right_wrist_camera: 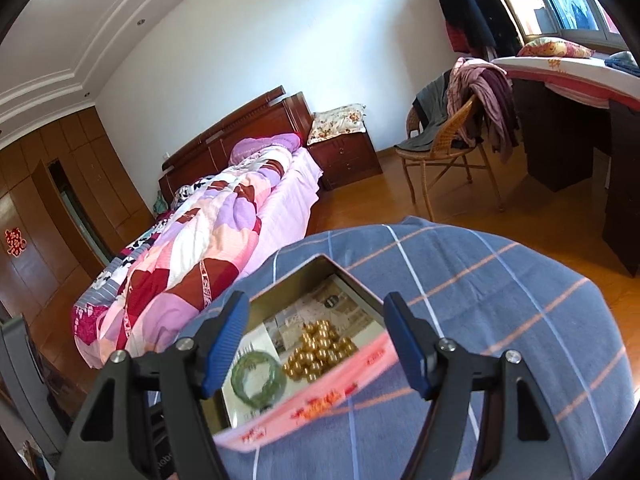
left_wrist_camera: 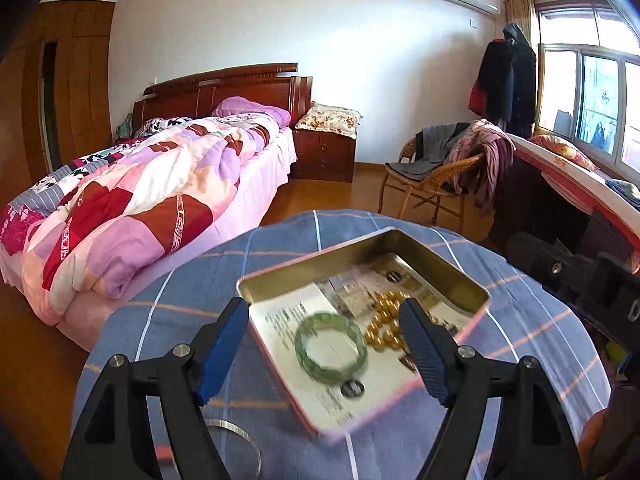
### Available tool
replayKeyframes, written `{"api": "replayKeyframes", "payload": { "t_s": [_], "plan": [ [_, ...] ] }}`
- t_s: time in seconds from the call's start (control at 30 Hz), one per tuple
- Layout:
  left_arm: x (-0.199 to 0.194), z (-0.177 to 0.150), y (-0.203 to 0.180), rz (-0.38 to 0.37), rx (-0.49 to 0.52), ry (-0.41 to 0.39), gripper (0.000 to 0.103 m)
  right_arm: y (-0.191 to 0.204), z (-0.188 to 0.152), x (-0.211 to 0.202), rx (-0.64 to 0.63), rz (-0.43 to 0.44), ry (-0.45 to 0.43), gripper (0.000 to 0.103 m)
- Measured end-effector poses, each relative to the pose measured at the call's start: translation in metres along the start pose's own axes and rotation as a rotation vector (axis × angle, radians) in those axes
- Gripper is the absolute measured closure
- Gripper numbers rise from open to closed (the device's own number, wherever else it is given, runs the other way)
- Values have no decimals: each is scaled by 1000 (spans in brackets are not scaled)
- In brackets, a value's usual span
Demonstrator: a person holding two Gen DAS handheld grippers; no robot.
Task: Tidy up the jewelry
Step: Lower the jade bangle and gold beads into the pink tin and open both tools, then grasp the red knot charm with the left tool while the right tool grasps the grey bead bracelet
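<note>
1. On the blue plaid cloth with orange and white stripes (left_wrist_camera: 520, 320), a thin silver metal bangle (left_wrist_camera: 236, 436) lies outside the tin, low at the far left of the left wrist view, partly hidden behind the left gripper's arm. It looks like the piece not yet put away.
2. Next, the left gripper (left_wrist_camera: 326, 322) hovers over the tin with its blue-padded jaws spread wide, holding nothing.
3. Between those jaws sits the shallow rectangular metal tin with pink outer sides (left_wrist_camera: 360, 242), lined with printed paper.
4. Inside it, a translucent green jade bangle (left_wrist_camera: 331, 346) lies flat, already stored.
5. Just to its right, touching or nearly so, rests a heap of gold-coloured beads (left_wrist_camera: 384, 320), also stored.
6. Rightmost, the right gripper (right_wrist_camera: 316, 334) hangs above the tin's near edge, jaws wide and empty.
</note>
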State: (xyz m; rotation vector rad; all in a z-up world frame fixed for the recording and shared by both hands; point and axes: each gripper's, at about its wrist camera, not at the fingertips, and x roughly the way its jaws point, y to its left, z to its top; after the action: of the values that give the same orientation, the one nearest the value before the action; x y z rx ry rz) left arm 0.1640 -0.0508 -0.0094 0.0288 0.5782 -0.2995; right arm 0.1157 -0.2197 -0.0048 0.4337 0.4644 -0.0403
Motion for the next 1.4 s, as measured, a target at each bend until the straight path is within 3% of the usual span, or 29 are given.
{"api": "replayKeyframes", "payload": {
  "t_s": [0.5,0.67,0.97,1.17,1.3,1.4],
  "plan": [
    [-61,-64,46,84,-38,65,26,-32,-45,-47,-46,-88,98,30],
    [-74,-87,50,63,-25,100,26,-37,-62,-55,-73,-101,134,30],
    [-90,-115,46,-53,13,159,26,-53,-83,-71,-115,-163,176,30],
    [-103,-129,27,-124,104,187,26,-61,-89,-74,-122,-176,210,32],
    [-115,-139,17,-216,132,215,26,-57,-92,-80,-148,-176,208,33],
    [-115,-147,10,-228,170,243,26,-56,-93,-80,-160,-173,208,33]
  ]
}}
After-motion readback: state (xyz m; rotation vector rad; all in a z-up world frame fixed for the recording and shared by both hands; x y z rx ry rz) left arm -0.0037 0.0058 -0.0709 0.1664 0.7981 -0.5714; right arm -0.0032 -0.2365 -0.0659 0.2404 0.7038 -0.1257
